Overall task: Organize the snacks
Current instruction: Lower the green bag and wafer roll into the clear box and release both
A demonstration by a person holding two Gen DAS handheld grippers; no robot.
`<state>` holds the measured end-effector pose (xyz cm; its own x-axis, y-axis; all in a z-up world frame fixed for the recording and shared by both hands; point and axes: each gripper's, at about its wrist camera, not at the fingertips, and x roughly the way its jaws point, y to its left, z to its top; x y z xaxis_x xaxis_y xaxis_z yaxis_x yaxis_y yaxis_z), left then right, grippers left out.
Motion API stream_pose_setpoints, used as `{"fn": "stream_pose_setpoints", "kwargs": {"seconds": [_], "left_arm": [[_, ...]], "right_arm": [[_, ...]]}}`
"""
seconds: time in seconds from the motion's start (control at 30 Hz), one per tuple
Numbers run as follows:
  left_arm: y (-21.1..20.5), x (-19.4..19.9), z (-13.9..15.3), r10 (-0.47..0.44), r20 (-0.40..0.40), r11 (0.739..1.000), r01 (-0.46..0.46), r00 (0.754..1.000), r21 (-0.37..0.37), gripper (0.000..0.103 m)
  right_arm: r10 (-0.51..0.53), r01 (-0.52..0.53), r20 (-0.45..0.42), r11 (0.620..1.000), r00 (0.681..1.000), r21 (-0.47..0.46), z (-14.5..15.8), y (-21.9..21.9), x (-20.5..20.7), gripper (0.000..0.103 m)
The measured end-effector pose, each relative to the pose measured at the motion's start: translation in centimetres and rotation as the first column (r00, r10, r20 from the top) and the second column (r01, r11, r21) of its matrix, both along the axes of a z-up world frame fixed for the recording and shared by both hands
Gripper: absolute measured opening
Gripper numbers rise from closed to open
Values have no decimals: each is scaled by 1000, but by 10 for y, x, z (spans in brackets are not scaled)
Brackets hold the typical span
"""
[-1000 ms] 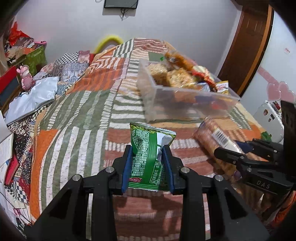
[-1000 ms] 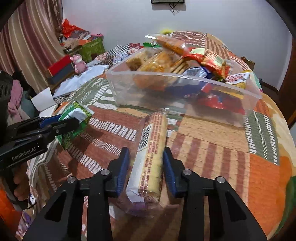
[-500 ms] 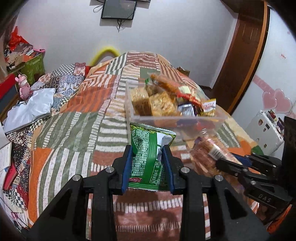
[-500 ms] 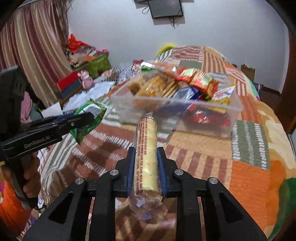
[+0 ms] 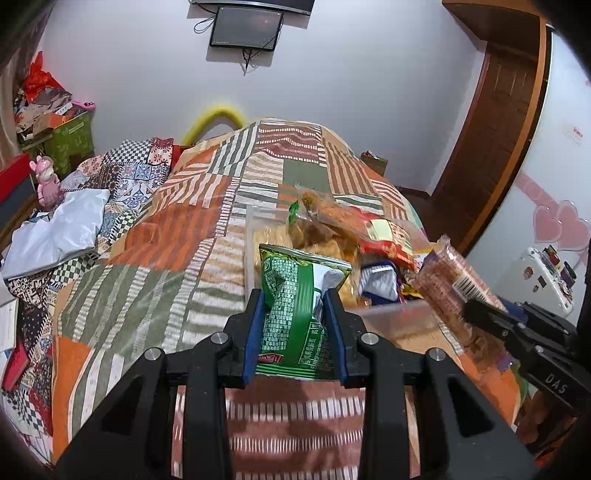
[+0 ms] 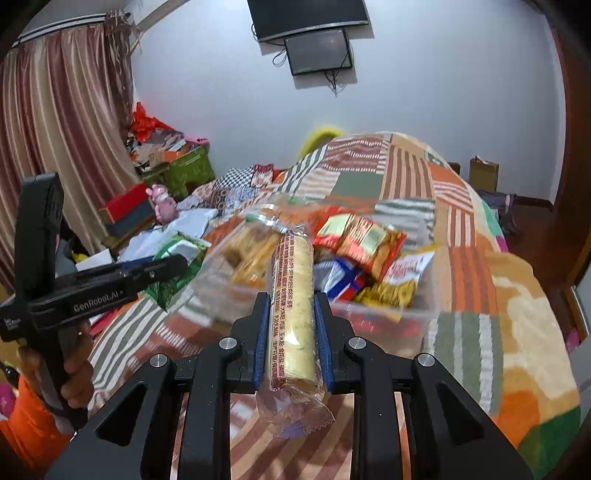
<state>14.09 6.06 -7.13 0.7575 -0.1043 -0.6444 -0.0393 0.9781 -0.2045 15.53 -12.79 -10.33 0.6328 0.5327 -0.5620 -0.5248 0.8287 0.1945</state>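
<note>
Since a second ago both packets have risen off the quilt and travelled toward the clear tub (image 6: 388, 314), which now sits just ahead of and below them. Item one: green snack bag (image 5: 295, 310), pinched at mid-body between the closed-down blue pads of the left tool (image 5: 295, 325); light, crinkly, air-filled, likely to slip or crush, best held across the flat middle as it is. Item two: cracker roll (image 6: 293, 295), a long clear-wrapped cylinder clamped lengthwise in the right tool (image 6: 291, 332), fingers tight on its sides; stiff but brittle inside, film slippery, twisted end hanging free below. Tub: on the patchwork bed (image 5: 184, 240), already heaped with assorted packets (image 6: 354, 236). Surroundings: wall screen (image 5: 243, 27), curtain (image 6: 62, 129), pink toy (image 5: 48, 181).
</note>
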Motion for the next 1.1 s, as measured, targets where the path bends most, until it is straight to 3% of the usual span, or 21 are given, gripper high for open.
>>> {"fn": "stream_pose_setpoints", "kwargs": {"seconds": [0.27, 0.67, 0.9, 1.0, 1.07, 1.1], "left_arm": [[-11, 37, -17, -1, -39, 998, 3, 999, 57, 32], [-18, 52, -25, 9, -27, 993, -6, 1000, 114, 34], [-22, 51, -29, 13, -33, 990, -8, 999, 139, 52], [-23, 46, -26, -4, -21, 991, 7, 1000, 136, 64], [-25, 43, -24, -10, -13, 990, 11, 1000, 142, 70], [-26, 43, -23, -11, -10, 989, 12, 1000, 145, 71]], "right_arm": [[26, -26, 19, 1000, 999, -1, 3, 9, 35, 21], [66, -65, 14, 996, 998, -55, -13, 16, 62, 21], [67, -67, -1, 996, 998, -55, -16, 15, 61, 24], [65, -65, -7, 995, 998, -81, -15, 16, 59, 35], [51, -51, 1, 995, 999, -84, -14, 14, 59, 54], [41, -40, 10, 996, 999, -85, -13, 13, 57, 57]]}}
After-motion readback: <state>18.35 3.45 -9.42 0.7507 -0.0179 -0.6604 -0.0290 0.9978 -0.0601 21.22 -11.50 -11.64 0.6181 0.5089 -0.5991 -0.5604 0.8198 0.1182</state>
